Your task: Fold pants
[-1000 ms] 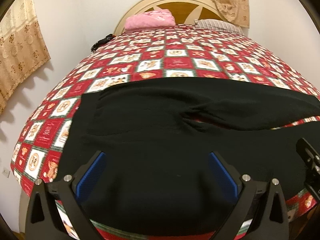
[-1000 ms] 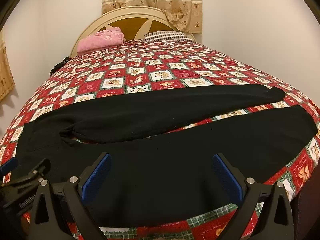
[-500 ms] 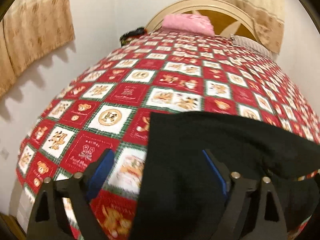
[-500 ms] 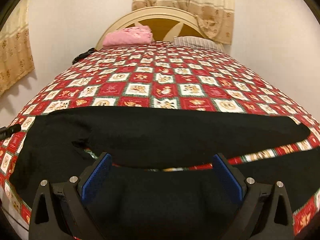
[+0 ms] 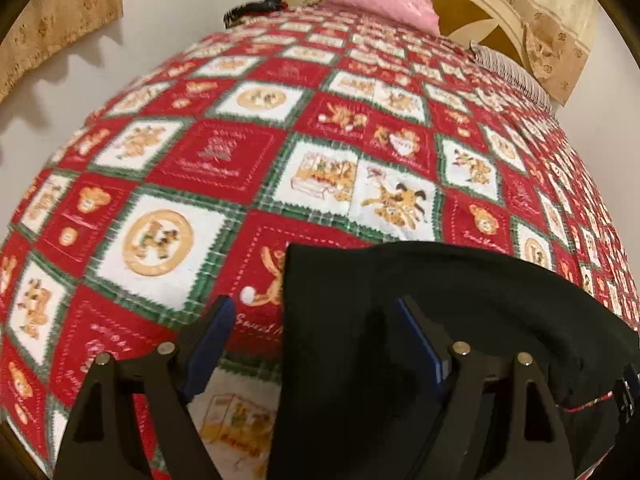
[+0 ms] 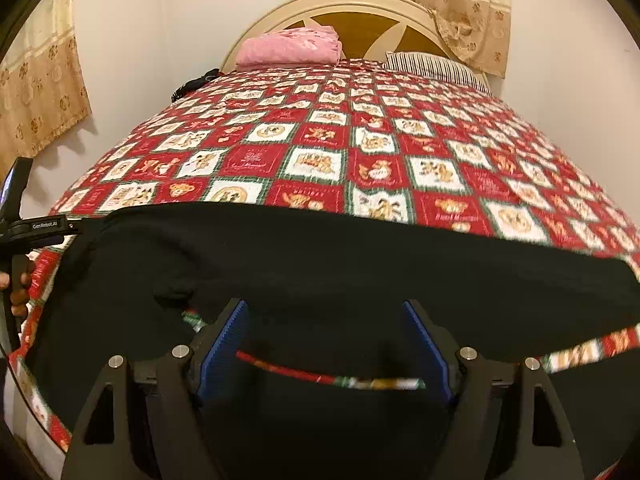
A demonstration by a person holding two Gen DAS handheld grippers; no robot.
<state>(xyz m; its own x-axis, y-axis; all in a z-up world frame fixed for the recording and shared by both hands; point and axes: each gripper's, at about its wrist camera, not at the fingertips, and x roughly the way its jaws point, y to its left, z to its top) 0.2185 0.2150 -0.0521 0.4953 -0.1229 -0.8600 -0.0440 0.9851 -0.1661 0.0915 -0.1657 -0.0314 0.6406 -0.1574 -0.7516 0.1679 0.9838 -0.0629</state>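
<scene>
One black pants [image 6: 320, 264] on quilt [image 6: 320, 152], left claw [image 5: 312, 344] spread, right claw [image 6: 324, 340] closing, both ungripped.

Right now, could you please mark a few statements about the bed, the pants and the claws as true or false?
1. The black pants lie on a red checked bedspread. True.
2. A pink folded item sits near the headboard. True.
3. The left claw has no fabric between its fingers. False: the pants' edge lies between them.
4. The right claw is clamped fully shut. False: its jaws are closing, with pants fabric between them.
5. A blue pillow lies beside the pink item. False: the pillow is striped.
</scene>
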